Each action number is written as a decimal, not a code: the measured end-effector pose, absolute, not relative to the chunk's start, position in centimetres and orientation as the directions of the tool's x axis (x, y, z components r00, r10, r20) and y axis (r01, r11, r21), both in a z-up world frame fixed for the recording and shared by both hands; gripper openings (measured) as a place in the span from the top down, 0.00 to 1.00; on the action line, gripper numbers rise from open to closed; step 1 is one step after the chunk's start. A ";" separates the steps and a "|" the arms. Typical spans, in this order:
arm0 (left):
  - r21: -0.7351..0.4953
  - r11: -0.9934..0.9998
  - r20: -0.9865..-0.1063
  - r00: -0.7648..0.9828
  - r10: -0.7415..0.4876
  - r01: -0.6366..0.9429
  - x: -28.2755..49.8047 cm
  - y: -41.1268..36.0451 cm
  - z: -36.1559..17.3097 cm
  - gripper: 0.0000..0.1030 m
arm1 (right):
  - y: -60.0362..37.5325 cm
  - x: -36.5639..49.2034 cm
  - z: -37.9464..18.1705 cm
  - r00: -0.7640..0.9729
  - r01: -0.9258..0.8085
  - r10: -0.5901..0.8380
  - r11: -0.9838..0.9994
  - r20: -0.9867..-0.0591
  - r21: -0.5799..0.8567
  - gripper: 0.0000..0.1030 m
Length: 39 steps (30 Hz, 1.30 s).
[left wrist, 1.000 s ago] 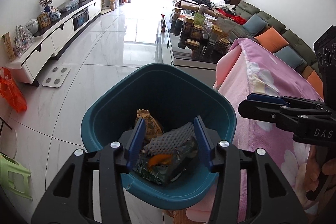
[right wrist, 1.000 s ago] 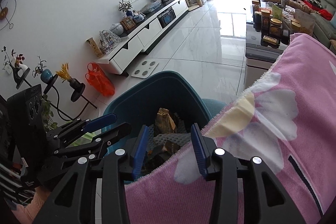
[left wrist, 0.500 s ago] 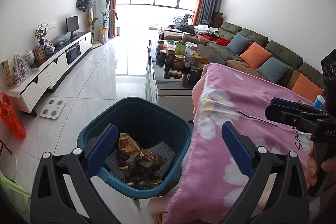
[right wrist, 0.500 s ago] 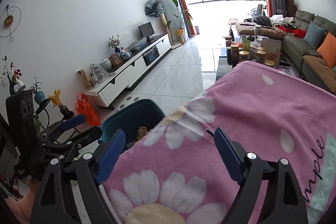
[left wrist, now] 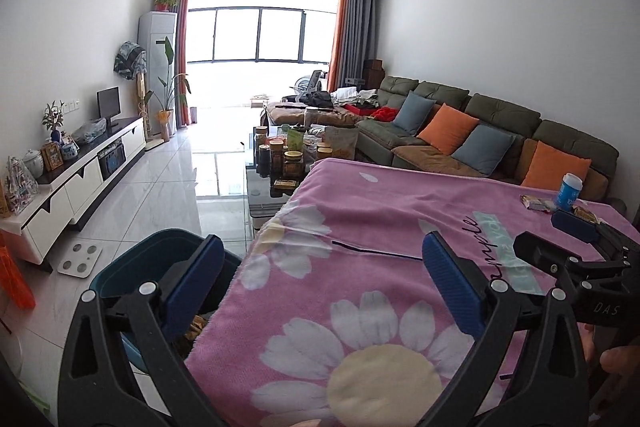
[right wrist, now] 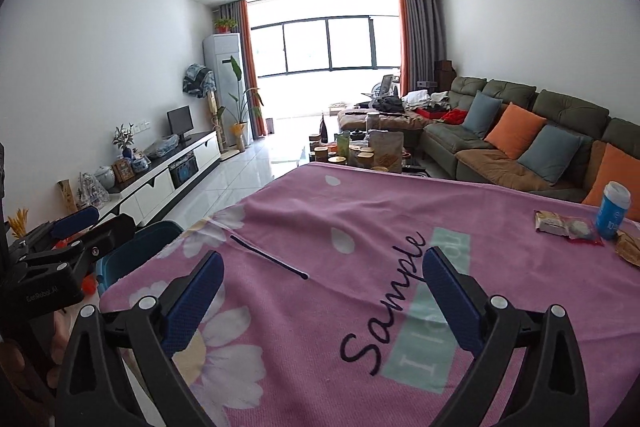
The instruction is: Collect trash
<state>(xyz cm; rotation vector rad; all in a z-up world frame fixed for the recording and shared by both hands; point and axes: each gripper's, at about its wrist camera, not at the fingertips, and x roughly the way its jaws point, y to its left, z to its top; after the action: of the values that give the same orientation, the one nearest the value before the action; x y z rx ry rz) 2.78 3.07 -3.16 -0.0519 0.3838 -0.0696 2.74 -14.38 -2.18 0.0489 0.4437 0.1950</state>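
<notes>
The teal trash bin [left wrist: 132, 267] stands on the floor at the pink blanket-covered table's [left wrist: 384, 227] left edge, with brown wrappers [left wrist: 195, 327] inside. My left gripper [left wrist: 322, 247] is open and empty over the blanket's near corner. My right gripper [right wrist: 323, 259] hovers over the blanket [right wrist: 360, 211]; its jaws are opening and nothing is between them. At the table's far right lie a pale wrapper [right wrist: 554, 221], a clear packet [right wrist: 582, 231], a brown wrapper [right wrist: 628, 247] and an upright blue can [right wrist: 612, 211]. The bin [right wrist: 136, 241] shows at the left behind my left gripper's fingers [right wrist: 78, 219].
A glass coffee table [left wrist: 260, 187] crowded with jars stands beyond the blanket. A green sofa [left wrist: 500, 131] with cushions runs along the right wall. A white TV cabinet [left wrist: 80, 179], a floor scale [left wrist: 80, 259] and an orange bag [left wrist: 14, 279] line the left.
Both grippers drew back from over the bin, rose and swung right toward the table. Both jaws opened wide; the wrappers once between the left jaws lie in the bin.
</notes>
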 end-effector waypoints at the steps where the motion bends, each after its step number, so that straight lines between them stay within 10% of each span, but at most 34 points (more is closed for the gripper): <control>1: -0.062 0.996 -0.360 0.930 -0.076 0.058 2.7 2.7 -3.0 0.05 | -14.8 2.5 -2.2 0.892 -0.159 0.179 0.984 -0.415 0.084 0.07; 39: 0.014 0.995 -0.227 0.969 -0.095 0.101 0.7 -2.7 -2.8 0.05 | -19.3 -1.9 -2.0 0.947 0.007 0.012 0.998 -0.321 0.058 0.07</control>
<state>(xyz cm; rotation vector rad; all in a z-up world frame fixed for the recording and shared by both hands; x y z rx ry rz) 0.73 -2.70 -2.84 0.0256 0.2279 -0.0986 -1.93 -19.31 -2.01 0.0587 0.3274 0.0024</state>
